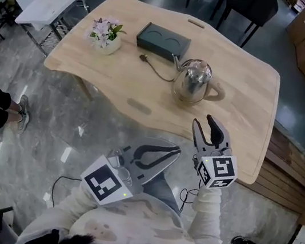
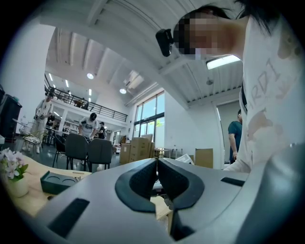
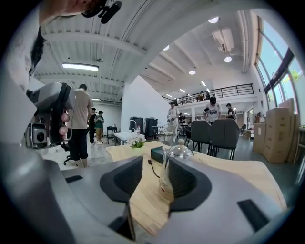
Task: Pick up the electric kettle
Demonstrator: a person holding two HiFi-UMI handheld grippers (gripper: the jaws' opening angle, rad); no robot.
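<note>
Right gripper (image 1: 203, 123) jaws spread, empty, aimed at the electric kettle (image 1: 192, 80), which sits upright mid-table (image 1: 242, 104) beside the dark base (image 1: 162, 40), still apart from the jaws; left gripper (image 1: 174, 150) pressed together, empty, short of the table edge.

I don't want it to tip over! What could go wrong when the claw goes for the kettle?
The right claw is open and apart from the electric kettle; its shiny round body might slip, so the handle looks safer. The loose cord could drag or snag.
</note>
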